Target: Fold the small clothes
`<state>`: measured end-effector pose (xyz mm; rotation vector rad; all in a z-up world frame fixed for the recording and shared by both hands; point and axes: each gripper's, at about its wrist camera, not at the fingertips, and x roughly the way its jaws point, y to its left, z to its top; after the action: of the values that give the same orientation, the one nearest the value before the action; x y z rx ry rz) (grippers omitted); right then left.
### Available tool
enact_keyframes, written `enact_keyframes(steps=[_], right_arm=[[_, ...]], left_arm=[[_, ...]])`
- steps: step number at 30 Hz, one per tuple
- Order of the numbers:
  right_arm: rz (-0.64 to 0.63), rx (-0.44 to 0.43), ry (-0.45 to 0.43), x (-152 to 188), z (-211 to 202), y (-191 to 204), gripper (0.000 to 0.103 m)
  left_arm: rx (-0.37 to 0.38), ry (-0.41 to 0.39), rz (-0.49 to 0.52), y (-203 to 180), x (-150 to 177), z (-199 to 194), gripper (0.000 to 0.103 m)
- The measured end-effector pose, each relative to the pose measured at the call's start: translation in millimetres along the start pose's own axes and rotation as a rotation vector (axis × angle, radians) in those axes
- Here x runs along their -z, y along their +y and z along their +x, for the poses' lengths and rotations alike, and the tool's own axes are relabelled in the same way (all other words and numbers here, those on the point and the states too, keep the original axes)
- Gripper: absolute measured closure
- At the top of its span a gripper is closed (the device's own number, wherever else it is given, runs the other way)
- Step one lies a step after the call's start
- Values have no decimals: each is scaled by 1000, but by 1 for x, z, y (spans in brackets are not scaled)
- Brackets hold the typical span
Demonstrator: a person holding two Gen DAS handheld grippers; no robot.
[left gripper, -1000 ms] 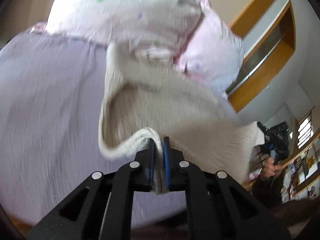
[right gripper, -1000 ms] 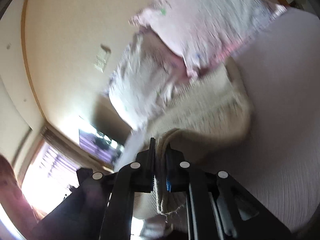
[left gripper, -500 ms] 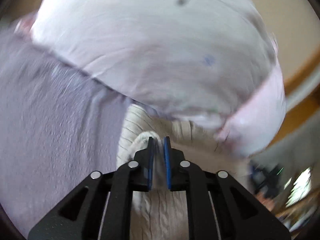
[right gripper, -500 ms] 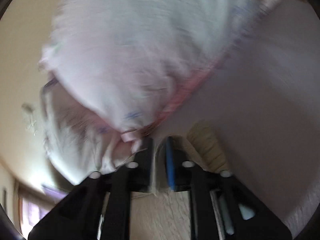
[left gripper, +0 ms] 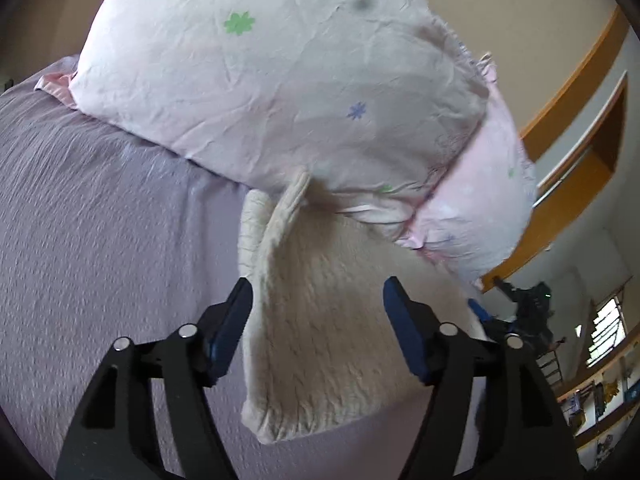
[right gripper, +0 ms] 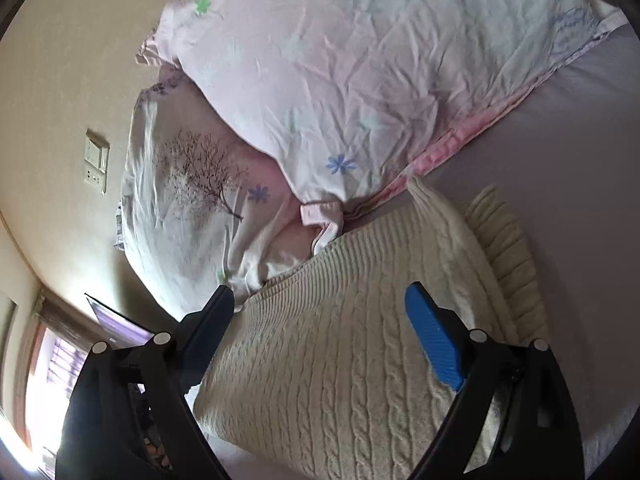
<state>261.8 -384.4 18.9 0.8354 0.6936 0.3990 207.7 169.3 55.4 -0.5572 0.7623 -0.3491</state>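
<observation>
Cream knit sweater (right gripper: 360, 360) flat on the lavender bed (left gripper: 100, 220), far edge touching the pillows (left gripper: 280, 80). Directly under both: left hand-held gripper (left gripper: 316, 328) and right hand-held gripper (right gripper: 320, 340), fingers spread wide, holding nothing.

Floral pillow (left gripper: 280, 88) on lilac bedspread (left gripper: 100, 220); wall switch (right gripper: 97, 160)

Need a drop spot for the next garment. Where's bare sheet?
Bare lilac sheet lies left of the cream knit sweater, below the floral pillow. Crowded where the sweater's top edge butts against the pillows. Both left gripper and right gripper hang open over the sweater.
</observation>
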Motion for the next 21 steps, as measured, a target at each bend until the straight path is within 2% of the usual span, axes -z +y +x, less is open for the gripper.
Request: enact_keyframes(steps=[4,7,9,10,11,13,15,16,17,18,21], right_arm=[[15,0,-52,-3,-17,-12,13],[45,-8,-77,-7,-22,-21,13],[67,-21,-88,-8,-22,-25,13],[73,-29,-90,-9,-24,-28,13],[73,-35,-89,-9,-25,-28,13],[70,-45,-91,-10,-28,-29,13],[67,-55,-94,-10,-29,-29,13],[68,-63,-101,-11,-32,-30,13],[68,-68,-109,-13,-34,-29,13],[68,-75,-123,-14,-39,-31,13],[71,-86,-153,-19,-48,-33,13]], left_arm=[[-84,101,-54,13,5,23,32],[-103,162,-72,16,10,40,33],[-105,156,-65,17,13,45,33],[-87,158,-82,17,11,48,41],[-54,174,-119,21,12,52,48],[26,202,-260,37,14,62,80],[124,207,-404,51,16,67,82],[196,192,-471,56,17,65,84],[248,175,-496,54,17,63,85],[308,147,-504,44,15,58,86],[406,96,-445,4,3,51,86]])
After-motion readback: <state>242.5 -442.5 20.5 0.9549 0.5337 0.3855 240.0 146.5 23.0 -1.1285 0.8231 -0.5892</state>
